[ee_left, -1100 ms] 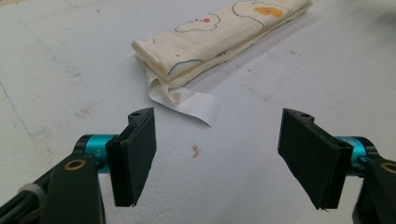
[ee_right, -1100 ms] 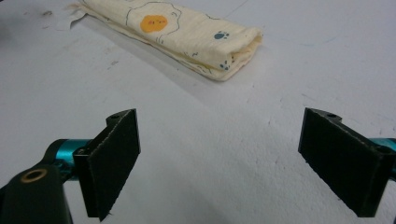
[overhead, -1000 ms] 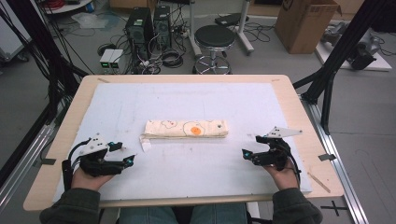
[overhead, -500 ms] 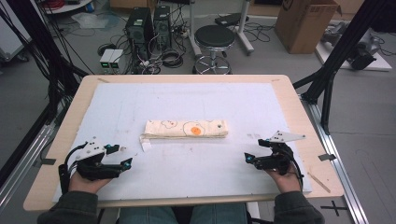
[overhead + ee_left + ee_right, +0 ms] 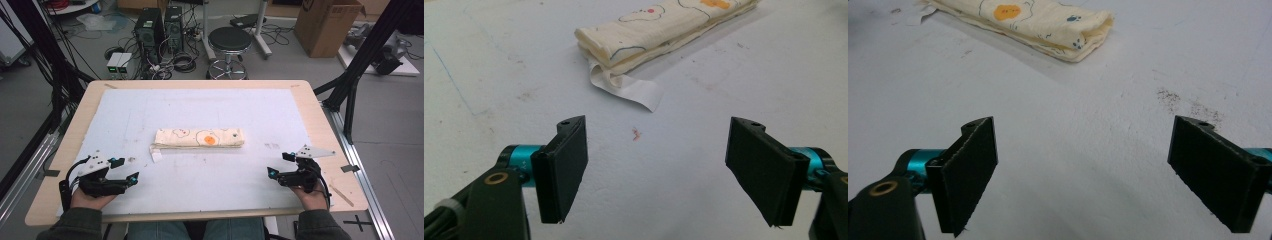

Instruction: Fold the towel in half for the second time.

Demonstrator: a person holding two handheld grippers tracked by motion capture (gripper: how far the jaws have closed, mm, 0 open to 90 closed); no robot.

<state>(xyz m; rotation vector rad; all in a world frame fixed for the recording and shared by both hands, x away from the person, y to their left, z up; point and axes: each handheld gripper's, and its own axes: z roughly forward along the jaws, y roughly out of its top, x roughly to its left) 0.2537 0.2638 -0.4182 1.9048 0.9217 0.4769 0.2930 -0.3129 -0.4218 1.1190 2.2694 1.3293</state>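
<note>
One folded cream cloth (image 5: 199,138) with an orange spot and outlined shapes lies at the middle of the white-covered desk (image 5: 150,107), a single white tag (image 5: 634,89) sticking out at its left end, no writing readable on it. Two tools flank it near the front edge: the left hand-held gripper (image 5: 125,170) and the right hand-held gripper (image 5: 280,165), each with jaws spread wide and holding nothing, both well apart from the cloth.

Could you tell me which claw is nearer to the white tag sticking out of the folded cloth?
Left. The left claw sits just short of the white tag; the right claw lies past the folded cloth's far end.
</note>
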